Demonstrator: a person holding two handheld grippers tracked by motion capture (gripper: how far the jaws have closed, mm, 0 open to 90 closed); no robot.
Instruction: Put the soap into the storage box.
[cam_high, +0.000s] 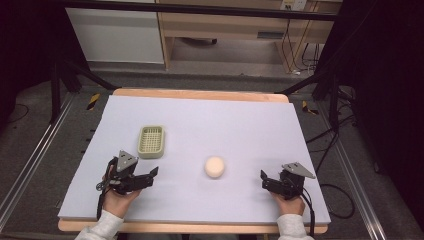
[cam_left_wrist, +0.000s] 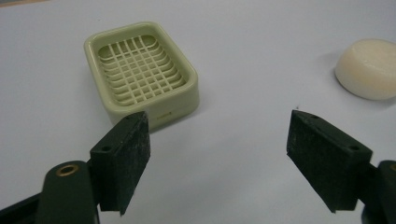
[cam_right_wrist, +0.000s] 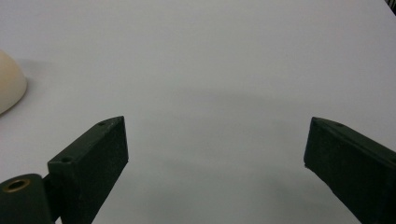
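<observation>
Resting near tabletop (cam_high: 240, 120) front edge: left gripper (cam_high: 148, 176) and right gripper (cam_high: 264, 178), jaws spread, empty; pale-green rectangular lattice soap dish (cam_high: 151, 141) left-centre; smooth cream round soap (cam_high: 215, 166) apart, mid-front, on matte lilac surface

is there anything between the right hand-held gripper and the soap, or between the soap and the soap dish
Nothing visible stands in either path. The right hand-held gripper is open, with bare table cover between it and the round soap bar. From the soap bar to the green soap dish the cover is also bare; the left hand-held gripper sits nearer the person, off that line.
</observation>
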